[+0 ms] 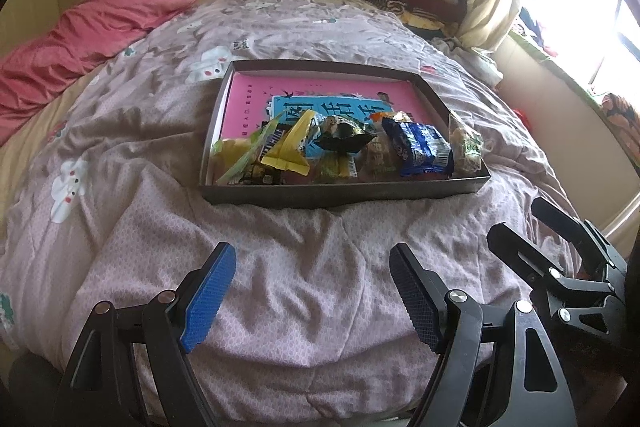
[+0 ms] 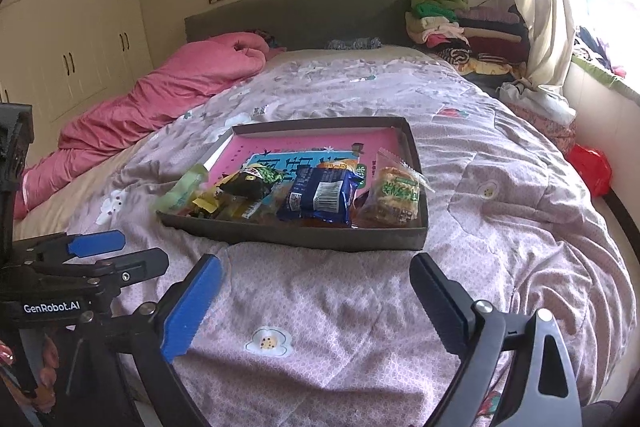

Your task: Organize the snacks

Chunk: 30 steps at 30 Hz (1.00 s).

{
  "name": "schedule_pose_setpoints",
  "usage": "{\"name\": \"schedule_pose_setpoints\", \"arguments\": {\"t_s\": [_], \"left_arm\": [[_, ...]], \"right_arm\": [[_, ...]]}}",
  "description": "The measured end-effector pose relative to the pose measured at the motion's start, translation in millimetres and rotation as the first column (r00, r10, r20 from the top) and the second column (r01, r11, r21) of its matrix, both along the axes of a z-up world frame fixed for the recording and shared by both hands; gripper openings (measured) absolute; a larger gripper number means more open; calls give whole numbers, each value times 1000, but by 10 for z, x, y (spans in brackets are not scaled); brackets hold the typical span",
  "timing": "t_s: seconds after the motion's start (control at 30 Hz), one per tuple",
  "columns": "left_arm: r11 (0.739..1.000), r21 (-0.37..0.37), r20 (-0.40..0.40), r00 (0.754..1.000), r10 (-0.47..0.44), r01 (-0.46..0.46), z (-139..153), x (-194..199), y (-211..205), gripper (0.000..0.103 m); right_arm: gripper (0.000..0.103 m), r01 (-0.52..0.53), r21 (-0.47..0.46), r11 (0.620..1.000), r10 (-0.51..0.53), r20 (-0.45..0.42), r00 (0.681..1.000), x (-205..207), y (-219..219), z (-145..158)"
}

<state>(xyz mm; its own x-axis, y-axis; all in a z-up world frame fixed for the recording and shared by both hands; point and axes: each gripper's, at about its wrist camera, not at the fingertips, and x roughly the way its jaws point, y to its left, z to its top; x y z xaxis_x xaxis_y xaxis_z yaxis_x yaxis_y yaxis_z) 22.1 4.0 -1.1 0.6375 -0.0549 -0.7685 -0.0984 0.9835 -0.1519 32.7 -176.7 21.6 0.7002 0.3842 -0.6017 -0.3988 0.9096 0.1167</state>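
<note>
Left gripper [image 1: 312, 291] hovering wide open, empty, over quilt [image 1: 132, 211] near bed's foot edge. Tray [image 1: 344, 193] sitting mid-bed on soft quilt, snacks [image 1: 288, 151] crowding its near edge: yellow pack [image 1: 294, 147], blue pack [image 2: 320, 197], cracker pack [image 2: 394, 197] leaning in near-right corner. Right gripper [image 2: 316, 301] hanging wide, empty, beside. Risk: pressing down likely tipping tray on bedding, spilling packs; slick wrappers possibly slipping from pads.

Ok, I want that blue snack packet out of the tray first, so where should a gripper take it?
Grip the blue packet by its crimped top edge, coming from above with the right gripper. It lies puffed among other snacks, behind the tray wall.
</note>
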Motion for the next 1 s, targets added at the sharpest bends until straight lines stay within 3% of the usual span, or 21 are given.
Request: {"name": "schedule_pose_setpoints", "arguments": {"t_s": [1.0], "left_arm": [[1000, 27, 4, 1000, 3, -3, 26, -1, -23, 80]], "right_arm": [[97, 14, 16, 1000, -13, -25, 1000, 51, -29, -58]]}}
